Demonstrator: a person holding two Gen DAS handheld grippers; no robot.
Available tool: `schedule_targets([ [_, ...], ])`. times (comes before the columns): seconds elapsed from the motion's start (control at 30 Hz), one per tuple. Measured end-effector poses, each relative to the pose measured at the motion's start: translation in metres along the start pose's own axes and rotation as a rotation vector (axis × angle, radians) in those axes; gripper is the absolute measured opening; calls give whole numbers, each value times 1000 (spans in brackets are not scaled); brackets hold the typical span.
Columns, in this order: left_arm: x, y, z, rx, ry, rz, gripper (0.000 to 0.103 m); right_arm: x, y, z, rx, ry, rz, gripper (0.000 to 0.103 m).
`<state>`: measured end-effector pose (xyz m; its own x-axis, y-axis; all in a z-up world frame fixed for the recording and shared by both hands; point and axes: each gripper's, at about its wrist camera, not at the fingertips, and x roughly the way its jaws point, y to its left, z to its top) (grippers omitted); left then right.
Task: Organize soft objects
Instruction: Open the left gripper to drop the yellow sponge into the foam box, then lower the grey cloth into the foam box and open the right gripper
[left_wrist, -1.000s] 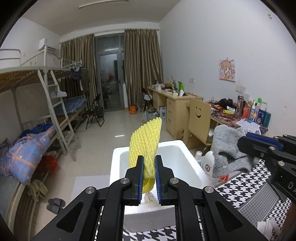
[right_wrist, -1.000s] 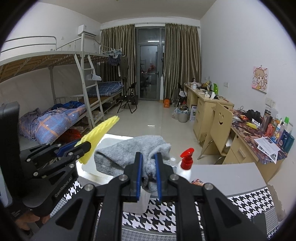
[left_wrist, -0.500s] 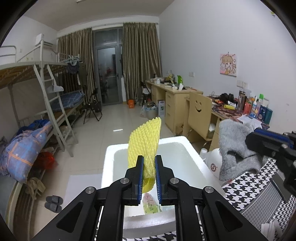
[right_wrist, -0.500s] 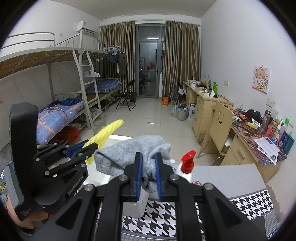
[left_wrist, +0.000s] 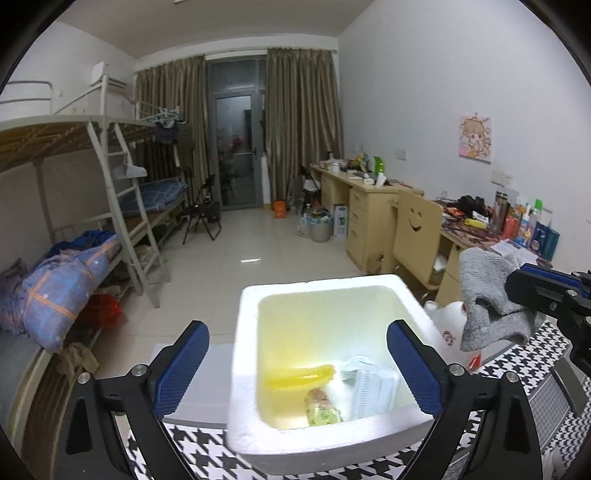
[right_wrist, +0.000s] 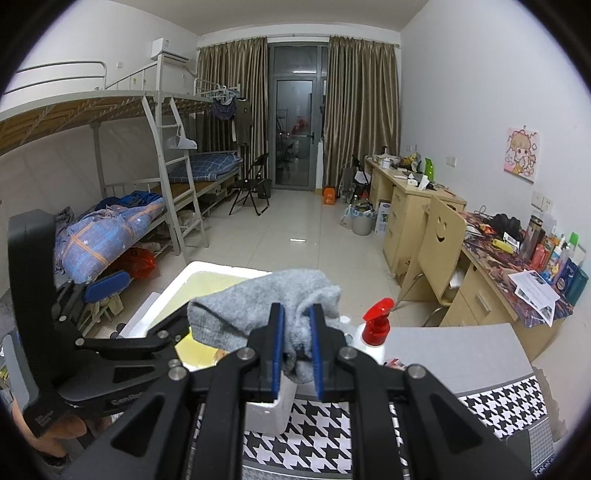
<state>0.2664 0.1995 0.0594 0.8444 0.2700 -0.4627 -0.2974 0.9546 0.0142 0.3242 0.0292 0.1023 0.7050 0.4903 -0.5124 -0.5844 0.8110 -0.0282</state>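
1. Opening wide, left gripper jaws hold nothing; yellow foam net sleeve lies in white styrofoam box.
2. Right gripper pinches grey knitted cloth, 3 o'clock of box.

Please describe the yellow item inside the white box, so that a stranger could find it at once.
Look at the white foam box standing on the houndstooth cloth. On its floor, near the front wall, lies the yellow foam sleeve on its side. Beside it are a pale cloth bundle and a small green packet; only the sleeve is bright yellow and long.
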Motion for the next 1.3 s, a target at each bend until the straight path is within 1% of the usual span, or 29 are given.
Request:
schedule_targets([
  [0.13,-1,10,-2,-30,7,25,102,5,3,0,0,13,14,17],
  [0.2,-3,14,-3,-28,4,49,102,8,6,0,-6,20,17,17],
  [0.43,-13,30,-3,-36,-11,88,102,17,14,3,-11,35,35,17],
  [0.83,-30,57,-12,-66,-23,110,102,39,29,7,-9,66,57,17],
  [1.1,-30,66,-14,-81,-25,115,102,57,34,6,1,95,59,17],
  [1.13,-30,68,-15,-77,-26,113,102,59,32,6,6,95,59,19],
  [1.2,-30,68,-15,-81,-26,113,102,63,29,5,13,102,53,34],
  [1.27,-29,70,-16,-86,-26,113,102,68,30,4,18,115,62,44],
  [1.3,-29,71,-17,-83,-23,114,102,69,30,3,20,119,67,45],
])
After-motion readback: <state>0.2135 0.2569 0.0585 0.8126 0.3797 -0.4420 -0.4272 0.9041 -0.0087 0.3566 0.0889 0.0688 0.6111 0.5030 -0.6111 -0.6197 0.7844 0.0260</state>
